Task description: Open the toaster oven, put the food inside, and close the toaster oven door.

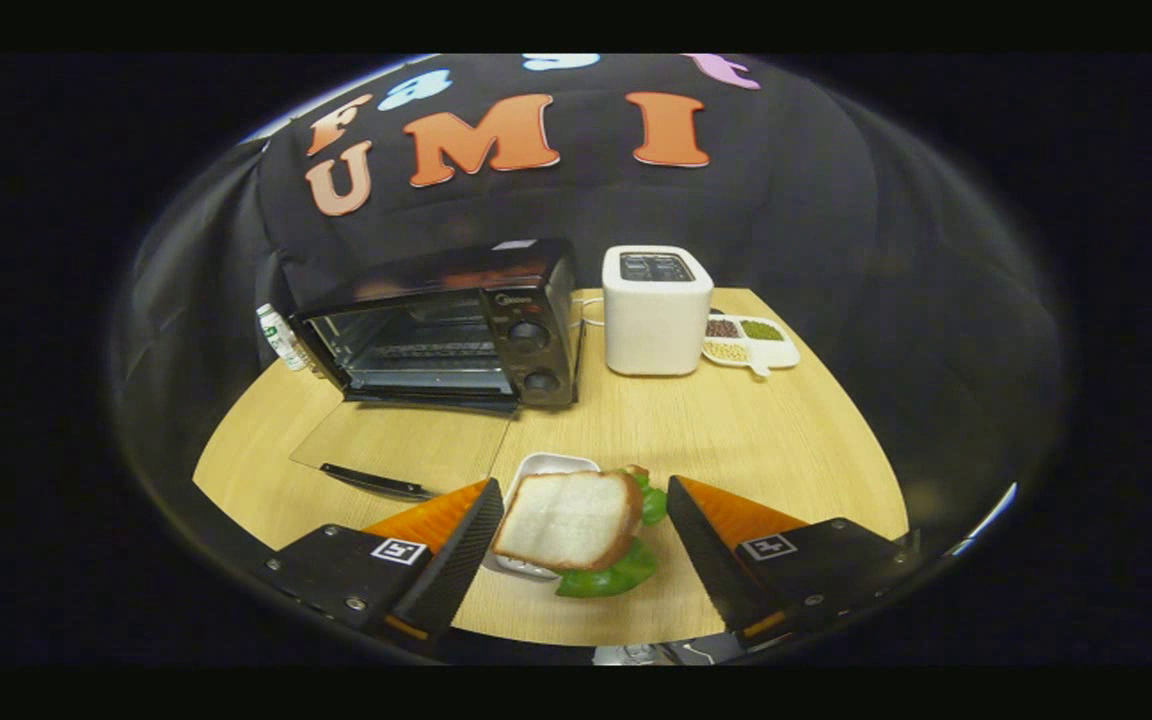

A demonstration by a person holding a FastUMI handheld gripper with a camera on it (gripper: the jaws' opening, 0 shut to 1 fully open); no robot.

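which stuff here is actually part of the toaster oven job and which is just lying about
For the job:
- toaster oven, its glass door already folded down flat on the table
- sandwich on a small white dish
- gripper, jaws open either side of the sandwich

Just lying about:
- white toaster
- divided tray of beans
- small bottle beside the oven

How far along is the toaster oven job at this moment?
Done: the toaster oven door lies open on the table. In hand: the open gripper straddles the sandwich on its small white dish, not clamped. Left: loading the food and closing the door.
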